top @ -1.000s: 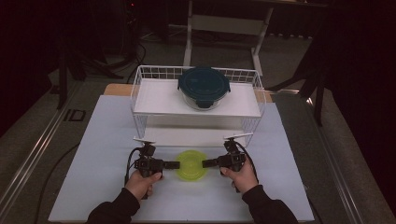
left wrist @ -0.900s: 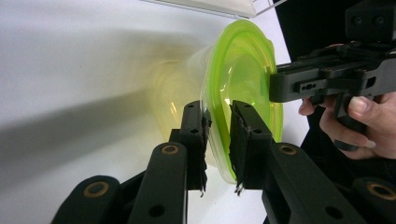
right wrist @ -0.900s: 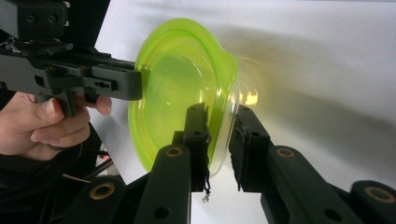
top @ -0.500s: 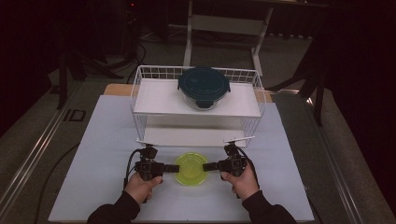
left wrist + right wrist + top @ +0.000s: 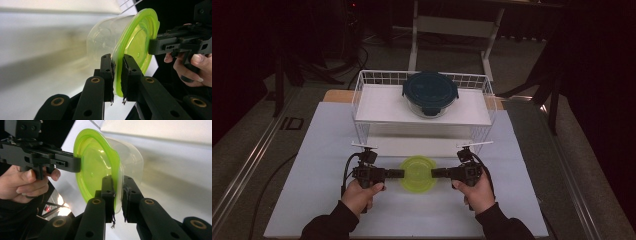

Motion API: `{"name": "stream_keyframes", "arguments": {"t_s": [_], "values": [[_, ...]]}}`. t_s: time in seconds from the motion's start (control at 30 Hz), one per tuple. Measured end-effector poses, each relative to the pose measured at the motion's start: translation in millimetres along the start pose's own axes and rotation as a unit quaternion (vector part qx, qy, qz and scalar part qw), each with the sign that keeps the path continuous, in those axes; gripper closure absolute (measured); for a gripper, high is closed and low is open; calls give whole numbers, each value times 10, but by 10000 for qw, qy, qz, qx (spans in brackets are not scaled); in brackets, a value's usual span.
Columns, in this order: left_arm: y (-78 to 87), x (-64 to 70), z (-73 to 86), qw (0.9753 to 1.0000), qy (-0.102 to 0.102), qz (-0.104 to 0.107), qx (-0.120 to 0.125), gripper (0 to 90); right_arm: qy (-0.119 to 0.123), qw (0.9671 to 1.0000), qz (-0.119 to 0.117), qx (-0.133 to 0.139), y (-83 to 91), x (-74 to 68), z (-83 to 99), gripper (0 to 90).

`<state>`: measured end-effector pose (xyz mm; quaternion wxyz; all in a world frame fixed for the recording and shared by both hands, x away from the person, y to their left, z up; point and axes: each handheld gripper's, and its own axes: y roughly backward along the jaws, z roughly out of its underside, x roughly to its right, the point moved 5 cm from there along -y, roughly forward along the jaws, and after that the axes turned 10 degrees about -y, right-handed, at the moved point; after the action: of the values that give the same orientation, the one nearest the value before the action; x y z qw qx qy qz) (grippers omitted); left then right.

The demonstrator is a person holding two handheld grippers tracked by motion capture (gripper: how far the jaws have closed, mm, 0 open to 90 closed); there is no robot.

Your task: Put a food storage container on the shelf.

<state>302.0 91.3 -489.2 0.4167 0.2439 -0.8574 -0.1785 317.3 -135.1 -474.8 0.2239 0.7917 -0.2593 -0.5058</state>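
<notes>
Evidently the green-lidded container (image 5: 418, 173) has come a little nearer the person over the last second: earlier it sat closer to the wire rack (image 5: 362, 107), and now it lies further down the white mat (image 5: 312, 150), between the two hands. From the left, the left gripper (image 5: 398, 173) has its jaws pinched together on the lid's rim; the left gripper view shows the two black pads either side of the green edge (image 5: 117, 75), with the clear tub behind it. On the opposite side the right gripper (image 5: 437, 173) clamps the rim likewise (its own view shows the lime lid (image 5: 96, 170) squeezed between the pads). I judge the container is being drawn out from under the rack's shelf as a two-handed carry, and that the grip is secure enough to lift or slide it on.

The mat is a pale sheet on a table. The rack stands at its far edge, with a dark blue-lidded glass bowl (image 5: 430, 94) on its upper shelf. Beyond lie a dim floor, cables and a metal stand (image 5: 452, 25).
</notes>
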Motion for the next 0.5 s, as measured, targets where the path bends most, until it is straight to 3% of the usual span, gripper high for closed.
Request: {"name": "stream_keyframes", "arguments": {"t_s": [0.5], "values": [[226,343,-321,9987,-458,-65,228,803,182,9990,-141,385,338,-281,-146,813]]}}
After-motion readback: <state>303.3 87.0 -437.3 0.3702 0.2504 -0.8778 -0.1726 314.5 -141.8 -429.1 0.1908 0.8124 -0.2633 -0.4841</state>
